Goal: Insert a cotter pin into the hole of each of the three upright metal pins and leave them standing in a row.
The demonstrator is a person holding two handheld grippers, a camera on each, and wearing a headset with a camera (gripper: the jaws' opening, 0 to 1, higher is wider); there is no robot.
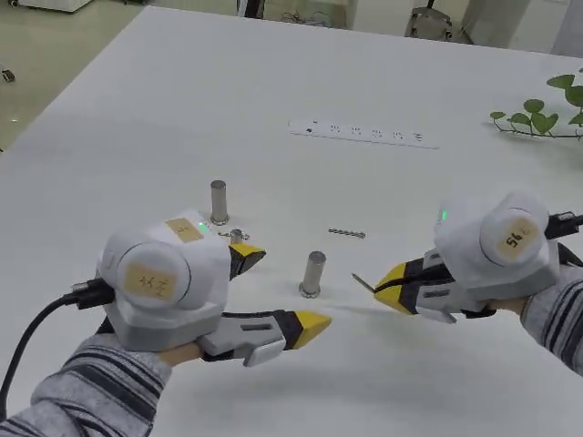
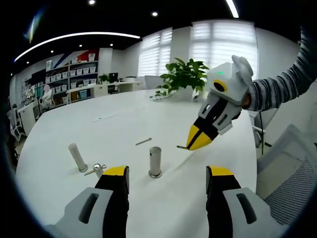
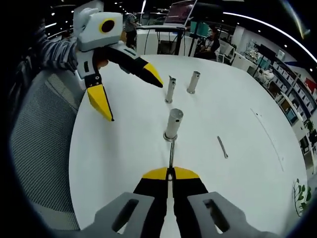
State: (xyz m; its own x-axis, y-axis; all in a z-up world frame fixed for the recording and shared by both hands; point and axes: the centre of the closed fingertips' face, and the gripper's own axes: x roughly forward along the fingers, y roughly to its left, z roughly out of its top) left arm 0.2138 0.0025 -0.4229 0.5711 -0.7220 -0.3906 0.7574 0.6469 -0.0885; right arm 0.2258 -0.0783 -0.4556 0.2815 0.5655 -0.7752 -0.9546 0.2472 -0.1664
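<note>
Illumination is bright and even, supplied by ceiling lights (image 2: pixel 154 14) and blind-covered windows (image 2: pixel 223 47). The white surface (image 1: pixel 273 91) carries soft, short shadows and mild glare. Both gripper views bend straight lines strongly toward their edges. Focus is sharp throughout.

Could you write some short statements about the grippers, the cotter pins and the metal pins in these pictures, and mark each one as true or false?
1. The right gripper is shut on a cotter pin. True.
2. The left gripper is shut as well. False: its jaws stand open and hold nothing.
3. A second cotter pin lies loose on the table. True.
4. The three metal pins lie flat. False: all three stand upright.
5. The held cotter pin passes through a metal pin. False: its tip is short of the nearest metal pin.
</note>
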